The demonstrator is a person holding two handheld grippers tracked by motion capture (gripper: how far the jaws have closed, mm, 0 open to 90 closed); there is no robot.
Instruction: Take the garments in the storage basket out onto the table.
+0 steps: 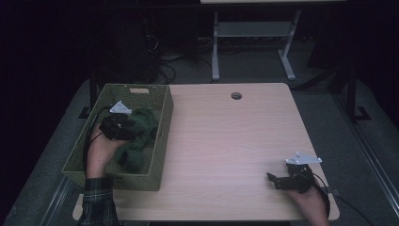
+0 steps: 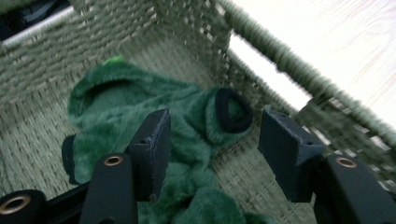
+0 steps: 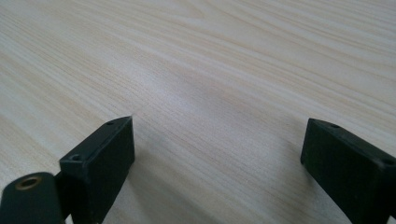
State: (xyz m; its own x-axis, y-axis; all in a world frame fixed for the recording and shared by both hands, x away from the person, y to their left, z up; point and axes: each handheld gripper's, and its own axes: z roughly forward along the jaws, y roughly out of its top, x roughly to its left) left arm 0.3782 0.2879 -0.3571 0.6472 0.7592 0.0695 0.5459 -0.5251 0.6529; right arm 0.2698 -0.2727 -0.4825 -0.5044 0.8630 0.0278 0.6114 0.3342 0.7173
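A green woven basket [image 1: 163,123] stands on the left part of the light wooden table [image 1: 226,136]. Inside it lies a crumpled dark green fleece garment [image 1: 141,136]. My left gripper [image 1: 132,125] reaches down into the basket over that garment. In the left gripper view the garment [image 2: 121,102] spreads over the basket floor [image 2: 42,135], and a dark-edged cuff [image 2: 233,109] lies between the parted jaws of my left gripper [image 2: 215,121]; the right-hand pad stands off the cloth. My right gripper [image 1: 273,179] rests low near the table's front right, open [image 3: 219,126] over bare wood [image 3: 187,56].
A round cable hole [image 1: 236,95] sits near the table's far edge. Beyond the table stands a white-legged frame [image 1: 215,47] on a dark floor with cables. A plaid sleeve [image 1: 99,202] comes in at the bottom left, beside the basket's near wall.
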